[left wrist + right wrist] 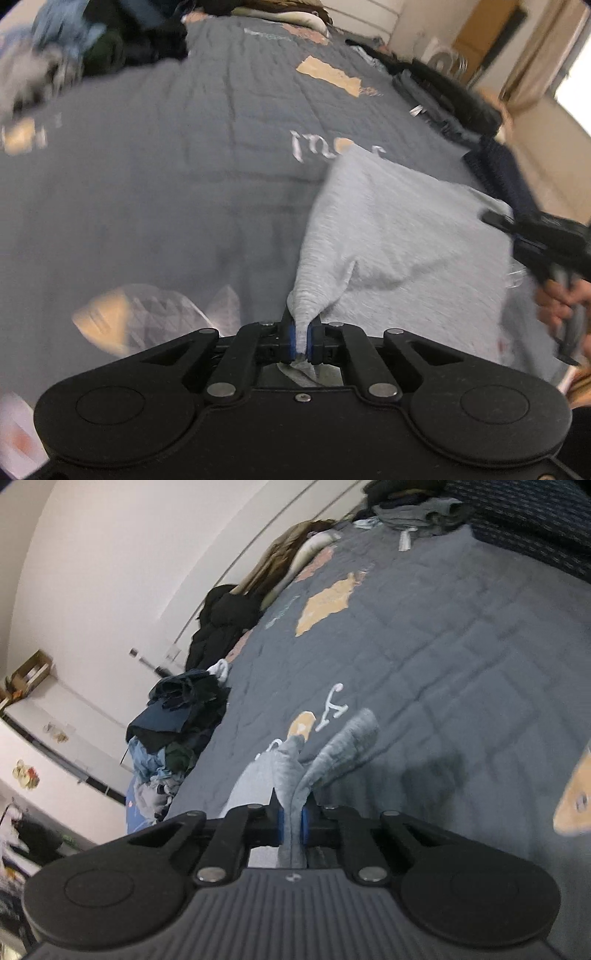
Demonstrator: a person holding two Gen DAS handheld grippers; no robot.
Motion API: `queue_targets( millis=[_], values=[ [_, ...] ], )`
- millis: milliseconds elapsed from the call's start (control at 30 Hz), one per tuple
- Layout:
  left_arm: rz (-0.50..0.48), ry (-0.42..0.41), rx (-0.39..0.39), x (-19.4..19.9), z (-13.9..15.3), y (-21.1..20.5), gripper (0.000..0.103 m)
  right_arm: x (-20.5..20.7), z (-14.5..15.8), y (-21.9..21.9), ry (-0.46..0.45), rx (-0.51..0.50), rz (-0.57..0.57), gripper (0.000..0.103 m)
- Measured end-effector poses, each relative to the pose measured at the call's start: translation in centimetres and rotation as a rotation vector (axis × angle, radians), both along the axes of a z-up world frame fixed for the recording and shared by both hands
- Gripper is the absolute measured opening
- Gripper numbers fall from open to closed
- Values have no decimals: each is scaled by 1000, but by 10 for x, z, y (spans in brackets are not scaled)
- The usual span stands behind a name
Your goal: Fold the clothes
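Dim indoor light, motion blur, fisheye warping

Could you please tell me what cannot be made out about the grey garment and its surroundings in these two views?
- Left wrist view: the light grey garment is bunched; its type is unclear, and the left gripper hides the pinched edge.
- Left wrist view: the quilt's lettering is partly covered by the garment.
- Right wrist view: the right gripper hides its grip point.
- Left wrist view: the clothes pile is motion-blurred.
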State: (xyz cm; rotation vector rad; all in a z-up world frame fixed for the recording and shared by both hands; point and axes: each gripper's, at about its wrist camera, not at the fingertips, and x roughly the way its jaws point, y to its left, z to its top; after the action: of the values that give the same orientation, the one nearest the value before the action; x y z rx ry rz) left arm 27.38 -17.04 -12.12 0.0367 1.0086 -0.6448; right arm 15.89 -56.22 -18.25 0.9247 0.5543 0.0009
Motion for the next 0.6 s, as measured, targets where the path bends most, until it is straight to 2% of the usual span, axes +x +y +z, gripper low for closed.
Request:
queue_targets(
  millis=[133,200,300,333,400,467,600],
  values=[
    [-25,-31,150,44,11,-16,5,-13,-10,30,38,26,-18,8],
    [-25,-17,221,69,4,-25,5,-16,-18,50,79,-12,14,9],
    [20,34,266,89,-16,-29,9,-12,-29,70,151,-112,92,13],
    [44,30,255,88,-18,-24,11,-12,-31,70,166,-130,99,14],
    [91,23,234,84,-22,-14,18,-13,-31,61,184,-143,92,25],
    [160,-11,170,69,-17,7,29,-17,-29,49,199,-168,54,44],
    [257,-72,56,24,3,37,31,-25,-20,19,186,-162,-36,46]
  ],
)
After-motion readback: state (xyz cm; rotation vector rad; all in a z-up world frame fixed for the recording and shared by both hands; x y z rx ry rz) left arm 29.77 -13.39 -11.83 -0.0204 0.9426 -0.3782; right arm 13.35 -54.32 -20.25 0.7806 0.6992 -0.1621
